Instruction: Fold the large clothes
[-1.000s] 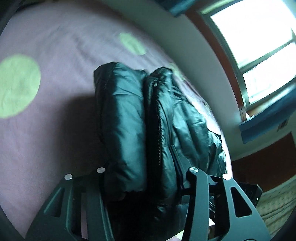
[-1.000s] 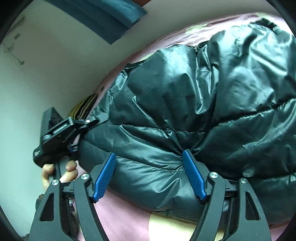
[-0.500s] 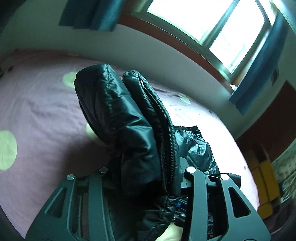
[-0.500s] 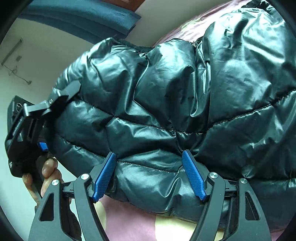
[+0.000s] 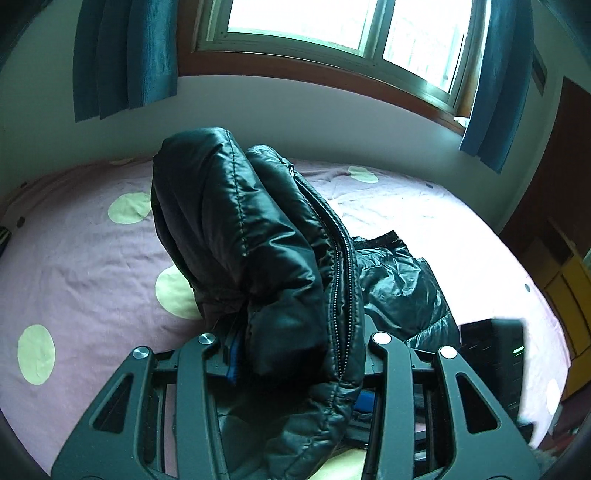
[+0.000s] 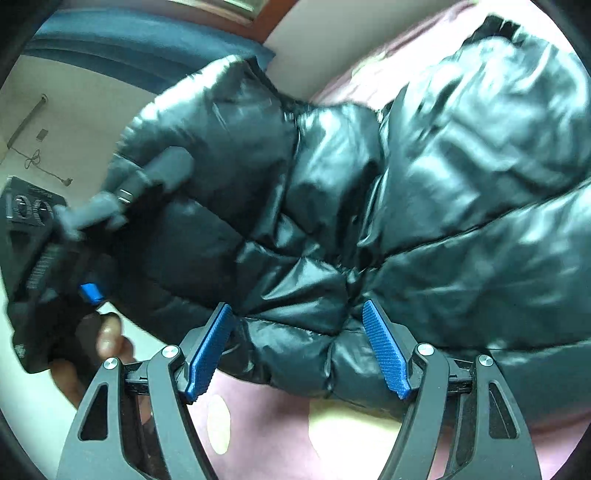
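Nearest in the left wrist view, we see the left gripper with its jaws clamped on a thick, doubled fold of the black puffer jacket, zipper running along the fold's right side. The held part stands up off the bed; the rest of the jacket trails down to the right onto the pink, spotted sheet.

In the right wrist view, the right gripper has its jaws set wide, blue pads flanking the jacket's near hem. We cannot tell whether the pads press the fabric or merely bracket it. To the left, a hand grips the other tool.

Farther off lie the bed's far edge, the wall, blue curtains and the window.

Risks, as we judge them: the shell is slick and the filling springy, so the bundle may slide out of the left jaws. If the right jaws close on one layer only, the fold may land skewed or puff open again.
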Action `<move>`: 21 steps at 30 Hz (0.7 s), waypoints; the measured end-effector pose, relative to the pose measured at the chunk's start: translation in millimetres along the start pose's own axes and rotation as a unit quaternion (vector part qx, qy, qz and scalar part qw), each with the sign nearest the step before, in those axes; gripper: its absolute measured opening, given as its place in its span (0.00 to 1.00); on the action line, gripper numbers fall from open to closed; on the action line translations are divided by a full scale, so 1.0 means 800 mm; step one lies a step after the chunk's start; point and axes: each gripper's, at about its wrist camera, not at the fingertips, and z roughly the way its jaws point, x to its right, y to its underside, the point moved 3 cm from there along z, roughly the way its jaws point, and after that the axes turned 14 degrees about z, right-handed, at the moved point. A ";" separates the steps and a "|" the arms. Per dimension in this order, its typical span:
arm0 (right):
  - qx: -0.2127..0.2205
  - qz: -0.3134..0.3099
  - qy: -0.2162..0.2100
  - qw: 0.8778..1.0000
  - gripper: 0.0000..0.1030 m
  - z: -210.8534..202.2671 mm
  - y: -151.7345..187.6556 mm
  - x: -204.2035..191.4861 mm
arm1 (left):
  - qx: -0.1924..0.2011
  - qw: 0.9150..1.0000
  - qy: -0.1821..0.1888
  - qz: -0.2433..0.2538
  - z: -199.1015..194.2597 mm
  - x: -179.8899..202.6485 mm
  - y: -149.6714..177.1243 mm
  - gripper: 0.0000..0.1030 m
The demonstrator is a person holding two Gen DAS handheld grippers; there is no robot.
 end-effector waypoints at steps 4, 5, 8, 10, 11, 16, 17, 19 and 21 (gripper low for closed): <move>0.030 -0.005 0.018 0.999 0.71 -0.049 -0.016 0.012 | -0.001 0.999 -0.019 0.028 0.003 0.026 -0.003 0.39; 0.036 -0.003 0.020 0.999 0.71 -0.060 -0.019 0.016 | 0.000 0.999 -0.023 0.036 0.003 0.033 -0.003 0.39; 0.060 0.007 0.024 0.998 0.71 -0.091 -0.030 0.029 | 0.002 0.997 -0.034 0.066 0.007 0.060 -0.007 0.39; 0.072 0.014 0.023 0.997 0.71 -0.110 -0.028 0.036 | 0.000 0.995 -0.040 0.087 0.011 0.082 -0.010 0.39; 0.078 0.016 0.023 0.997 0.71 -0.118 -0.031 0.039 | -0.001 0.995 -0.041 0.095 0.014 0.092 -0.012 0.39; 0.101 0.040 0.016 0.994 0.71 -0.154 -0.047 0.063 | -0.010 0.991 -0.038 0.129 0.033 0.141 -0.014 0.39; 0.103 0.043 0.017 0.994 0.71 -0.157 -0.047 0.066 | -0.012 0.990 -0.036 0.134 0.037 0.148 -0.014 0.39; 0.111 0.049 0.020 0.992 0.71 -0.169 -0.049 0.077 | -0.018 0.989 -0.032 0.143 0.048 0.163 -0.010 0.39; 0.119 0.056 0.022 0.991 0.71 -0.182 -0.049 0.086 | -0.025 0.987 -0.034 0.154 0.060 0.177 -0.006 0.39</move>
